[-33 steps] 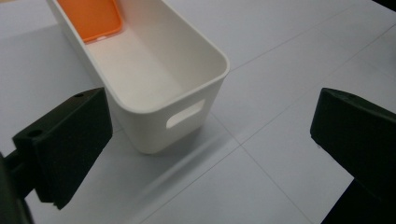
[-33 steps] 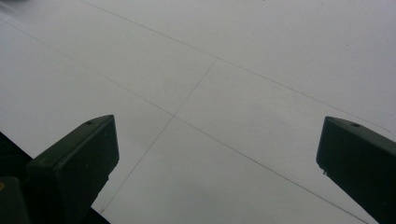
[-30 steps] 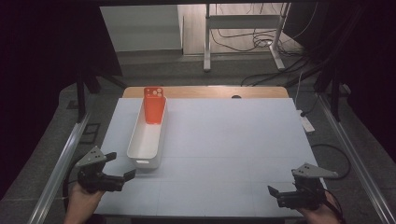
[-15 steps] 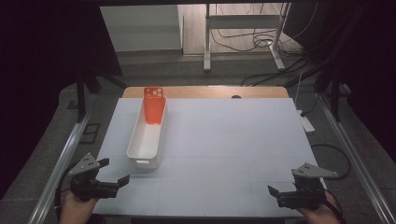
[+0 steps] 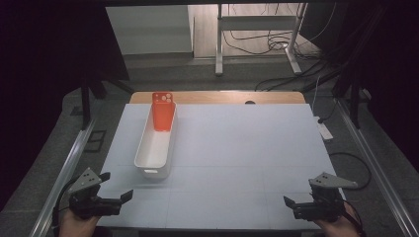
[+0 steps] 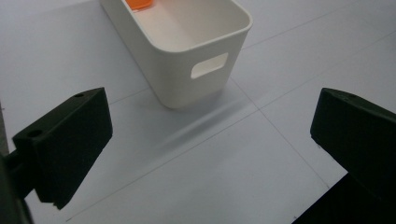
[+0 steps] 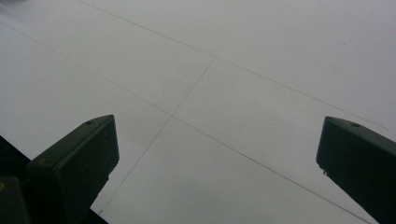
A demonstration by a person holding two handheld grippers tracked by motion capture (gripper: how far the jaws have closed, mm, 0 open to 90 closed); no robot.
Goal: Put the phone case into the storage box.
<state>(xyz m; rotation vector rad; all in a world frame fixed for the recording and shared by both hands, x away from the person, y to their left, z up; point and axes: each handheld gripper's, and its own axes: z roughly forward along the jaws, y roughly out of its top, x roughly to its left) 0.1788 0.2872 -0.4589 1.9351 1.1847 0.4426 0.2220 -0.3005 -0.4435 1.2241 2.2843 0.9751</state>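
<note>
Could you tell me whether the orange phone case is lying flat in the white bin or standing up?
Standing up: the orange phone case leans against the far end wall of the long white plastic bin, its top above the rim.

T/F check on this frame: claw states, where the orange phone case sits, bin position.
1. The left claw is open and empty. True.
2. The orange phone case lies flat on the table outside the bin. False: it stands at the far end inside the white bin.
3. The right claw grips the bin's handle. False: it is open over bare table, far from the bin.
4. The bin's handle cutout faces the left claw. True.
5. The bin sits on the table's left half. True.
</note>
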